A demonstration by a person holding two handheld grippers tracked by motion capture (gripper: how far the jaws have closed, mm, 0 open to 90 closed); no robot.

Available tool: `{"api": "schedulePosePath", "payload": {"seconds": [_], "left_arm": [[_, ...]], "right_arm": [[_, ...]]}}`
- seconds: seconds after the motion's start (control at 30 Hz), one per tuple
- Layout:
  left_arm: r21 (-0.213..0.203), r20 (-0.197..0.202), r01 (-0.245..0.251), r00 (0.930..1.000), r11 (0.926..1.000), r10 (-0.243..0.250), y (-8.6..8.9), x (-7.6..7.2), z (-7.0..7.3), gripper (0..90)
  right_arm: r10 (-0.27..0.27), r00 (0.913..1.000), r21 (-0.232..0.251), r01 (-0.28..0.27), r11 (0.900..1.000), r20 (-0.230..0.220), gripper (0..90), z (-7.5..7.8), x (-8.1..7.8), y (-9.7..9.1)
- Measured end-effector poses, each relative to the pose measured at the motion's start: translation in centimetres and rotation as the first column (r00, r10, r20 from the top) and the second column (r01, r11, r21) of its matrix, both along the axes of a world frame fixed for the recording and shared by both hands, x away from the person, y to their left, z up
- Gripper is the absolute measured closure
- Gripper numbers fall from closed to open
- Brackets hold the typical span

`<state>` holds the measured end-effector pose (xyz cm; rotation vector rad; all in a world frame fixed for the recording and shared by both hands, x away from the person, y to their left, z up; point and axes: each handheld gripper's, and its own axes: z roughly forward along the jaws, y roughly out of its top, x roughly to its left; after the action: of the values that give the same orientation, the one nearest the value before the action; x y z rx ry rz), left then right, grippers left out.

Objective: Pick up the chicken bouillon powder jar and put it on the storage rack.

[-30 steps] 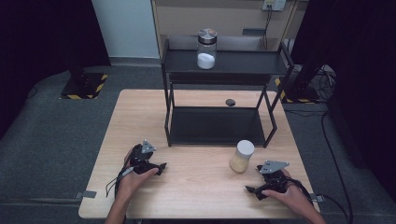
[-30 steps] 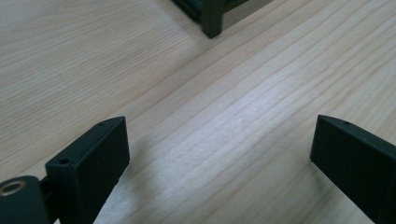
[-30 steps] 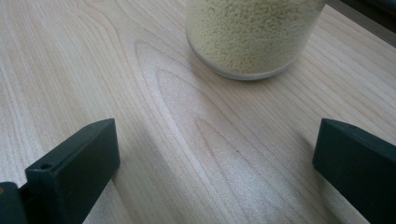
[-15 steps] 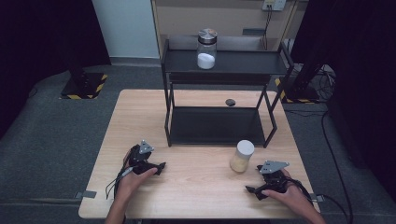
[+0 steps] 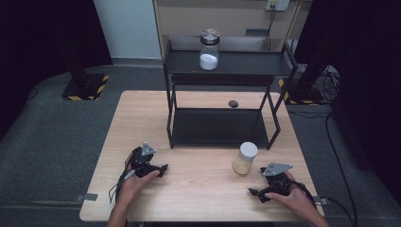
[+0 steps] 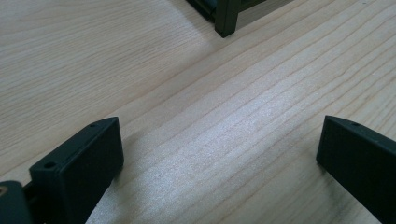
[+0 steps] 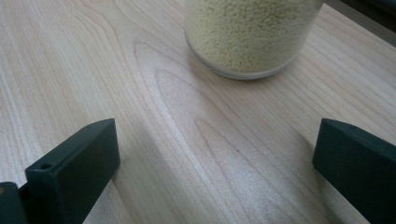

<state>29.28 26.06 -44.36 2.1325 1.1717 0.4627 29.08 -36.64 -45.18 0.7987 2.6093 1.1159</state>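
Jar pickup pending: both grippers open and empty

Grain-filled clear glass jar with a white lid (image 5: 245,159) stands upright on the light wooden table (image 5: 142,113), just in front of the right front leg of the black two-tier metal rack (image 5: 227,66). That rack serves as landmark throughout.

Right gripper (image 5: 263,193) rests on the table in front of the rack's right end, near the jar but not touching it. Its jaws stand wide apart with nothing between them; the right gripper view has the jar's base (image 7: 247,37) ahead, beyond the jaw tips.

Left gripper (image 5: 158,169) lies in front of the rack's left leg (image 6: 226,18), well apart from the jar. Its jaws have just been opening and now stand wide, holding nothing.

A second clear jar with a metal lid (image 5: 209,49) sits on the rack's top shelf.

Risks, as judged: a low or off-centre approach could nudge the jar over or push it against the rack leg; smooth glass may slip if gripped too near the lid.
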Motion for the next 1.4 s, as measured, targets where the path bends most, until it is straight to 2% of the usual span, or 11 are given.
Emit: {"api": "schedulePosePath", "payload": {"seconds": [0.47, 0.77, 0.97, 1.4], "left_arm": [[0.0, 0.0, -0.001, 1.0, 1.0, 0.001, 0.0, 0.0, 0.0, 0.0], [0.0, 0.0, -0.005, 1.0, 1.0, 0.005, -0.1, -0.1, 0.0, 0.0], [0.001, 0.0, -0.005, 1.0, 1.0, 0.005, -0.1, -0.1, 0.0, 0.0], [0.0, 0.001, -0.005, 1.0, 1.0, 0.005, -0.1, -0.1, 0.0, 0.0]], "right_arm": [[-0.005, 1.0, -0.003, 0.005, 1.0, -0.009, 1.8, 0.2, 0.1, 0.1], [0.004, 0.9998, 0.003, -0.004, 1.0, -0.018, 7.2, 0.4, 0.3, -0.2], [0.005, 0.9997, 0.021, -0.005, 0.9998, -0.023, 7.4, 0.7, 0.4, -0.5], [0.01, 0.9999, 0.073, -0.01, 0.9973, 0.001, 7.1, 2.1, 0.1, -1.2]]}}
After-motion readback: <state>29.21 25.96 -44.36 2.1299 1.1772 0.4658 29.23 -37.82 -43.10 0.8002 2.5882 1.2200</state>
